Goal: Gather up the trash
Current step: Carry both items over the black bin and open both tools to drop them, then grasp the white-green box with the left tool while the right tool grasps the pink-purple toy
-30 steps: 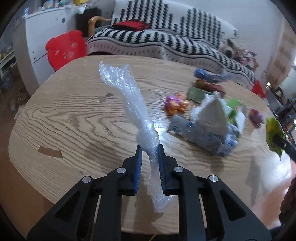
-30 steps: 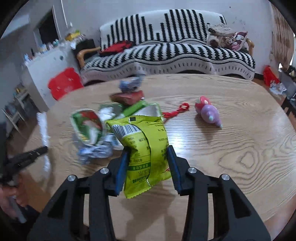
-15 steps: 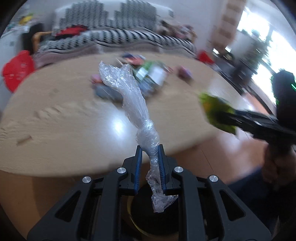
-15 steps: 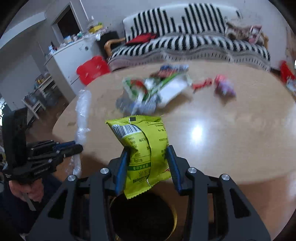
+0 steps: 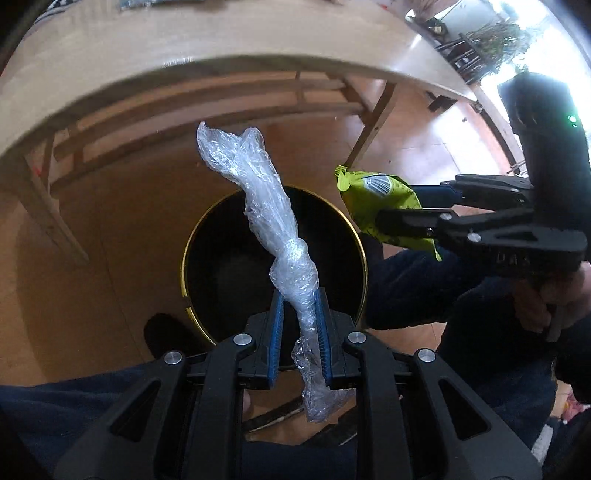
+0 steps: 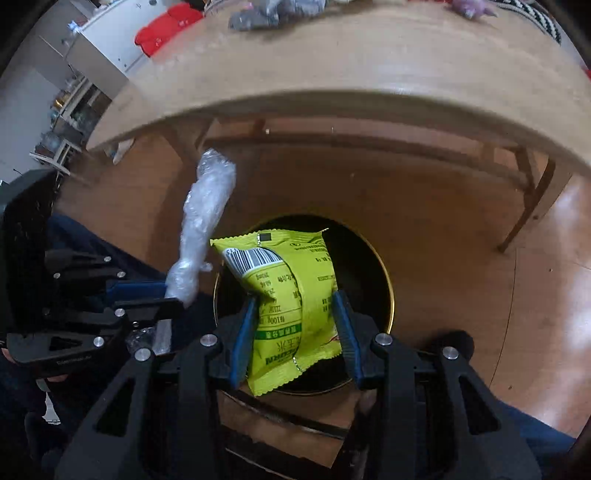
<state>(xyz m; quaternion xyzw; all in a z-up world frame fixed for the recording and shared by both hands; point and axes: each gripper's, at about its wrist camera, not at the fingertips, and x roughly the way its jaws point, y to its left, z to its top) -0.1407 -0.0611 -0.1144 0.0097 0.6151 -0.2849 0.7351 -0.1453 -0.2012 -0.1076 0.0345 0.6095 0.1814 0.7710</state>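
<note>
With the left claw (image 5: 298,295) clamped on the twisted plastic wrap (image 5: 275,236) and the right claw (image 6: 295,299) clamped on the green snack packet (image 6: 291,295) above the black bin (image 5: 218,258), each release goes best centred over the opening.

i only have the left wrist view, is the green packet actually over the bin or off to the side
Observer: In the right wrist view the green packet hangs right in front of the bin opening, held by the right tool.
Operator: any print on it i can't see
Observer: Yes, a barcode near its top edge, facing the right camera.
Operator: what's left on the table
Observer: The right view shows a grey crumpled wrapper on the far part of the table.
Operator: and my plastic
Observer: From the right, the plastic wrap in the left tool sits left of the bin's rim.
</note>
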